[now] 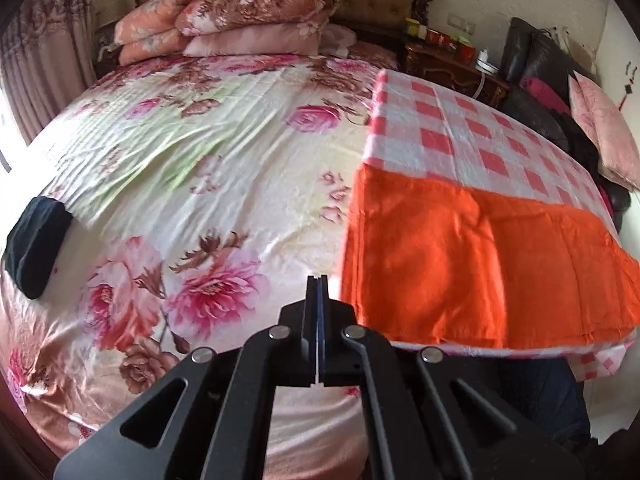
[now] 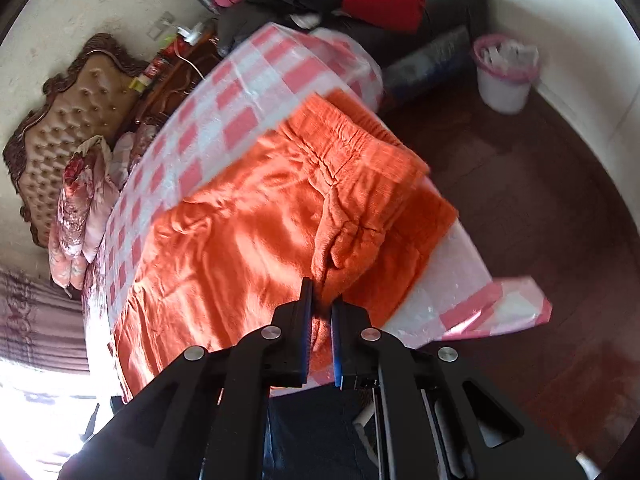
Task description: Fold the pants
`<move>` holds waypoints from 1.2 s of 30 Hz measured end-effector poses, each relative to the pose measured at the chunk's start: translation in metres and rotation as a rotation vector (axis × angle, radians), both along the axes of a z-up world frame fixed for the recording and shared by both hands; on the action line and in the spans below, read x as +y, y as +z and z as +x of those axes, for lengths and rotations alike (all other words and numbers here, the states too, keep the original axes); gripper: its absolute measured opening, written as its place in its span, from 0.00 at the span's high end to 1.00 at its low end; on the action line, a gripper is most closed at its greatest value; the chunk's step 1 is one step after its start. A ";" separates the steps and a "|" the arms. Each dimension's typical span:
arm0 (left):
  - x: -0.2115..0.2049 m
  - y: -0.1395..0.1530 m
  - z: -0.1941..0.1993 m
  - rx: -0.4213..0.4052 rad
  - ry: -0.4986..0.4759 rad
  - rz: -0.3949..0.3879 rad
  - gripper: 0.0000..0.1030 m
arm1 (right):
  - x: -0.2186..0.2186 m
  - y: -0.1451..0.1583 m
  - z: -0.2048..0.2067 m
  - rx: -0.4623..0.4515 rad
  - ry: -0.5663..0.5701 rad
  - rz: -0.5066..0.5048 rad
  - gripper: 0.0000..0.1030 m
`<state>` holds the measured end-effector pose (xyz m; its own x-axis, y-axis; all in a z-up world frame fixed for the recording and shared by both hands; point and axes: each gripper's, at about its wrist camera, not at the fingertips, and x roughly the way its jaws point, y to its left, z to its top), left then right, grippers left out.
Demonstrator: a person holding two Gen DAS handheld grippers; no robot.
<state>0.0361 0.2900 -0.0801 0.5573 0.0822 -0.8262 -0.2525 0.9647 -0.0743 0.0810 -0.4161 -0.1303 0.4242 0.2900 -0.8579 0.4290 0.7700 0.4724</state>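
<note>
risk i see: right tool [image 2: 321, 300] pinches only a small bunch of the orange pants [image 2: 248, 216], left tool [image 1: 317, 300] shut and empty, so cloth may slip free.

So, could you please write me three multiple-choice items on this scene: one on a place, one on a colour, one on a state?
1. Where do the pants lie?
A. on the checked cloth
B. on the floor
C. on the pillows

2. What colour are the pants?
A. blue
B. orange
C. green

3. How is the right gripper?
A. wide open, holding nothing
B. shut on a fold of the pants
C. shut on a pillow

Key: 1 A, red-and-white checks show around the pants; 2 B, bright orange in both views; 3 B, orange fabric is pinched between its nearly closed jaws.
</note>
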 end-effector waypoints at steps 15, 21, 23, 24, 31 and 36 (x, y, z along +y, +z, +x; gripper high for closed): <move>-0.025 -0.052 -0.006 -0.057 -0.033 -0.102 0.64 | 0.011 -0.019 0.001 0.061 0.031 -0.152 0.93; -0.026 -0.064 0.007 -0.014 -0.049 -0.056 0.71 | 0.010 -0.020 0.001 0.066 0.035 -0.162 0.93; -0.026 -0.065 0.012 0.000 -0.042 -0.020 0.78 | 0.011 -0.020 0.002 0.070 0.041 -0.169 0.93; -0.025 -0.063 0.015 0.014 -0.041 -0.012 0.86 | 0.012 -0.020 0.003 0.071 0.044 -0.170 0.93; -0.024 0.008 0.058 -0.004 -0.100 0.020 0.93 | -0.001 0.003 0.021 0.006 0.051 0.005 0.93; -0.012 0.087 0.104 -0.044 -0.133 0.000 0.93 | -0.012 0.050 0.044 -0.079 0.055 0.090 0.93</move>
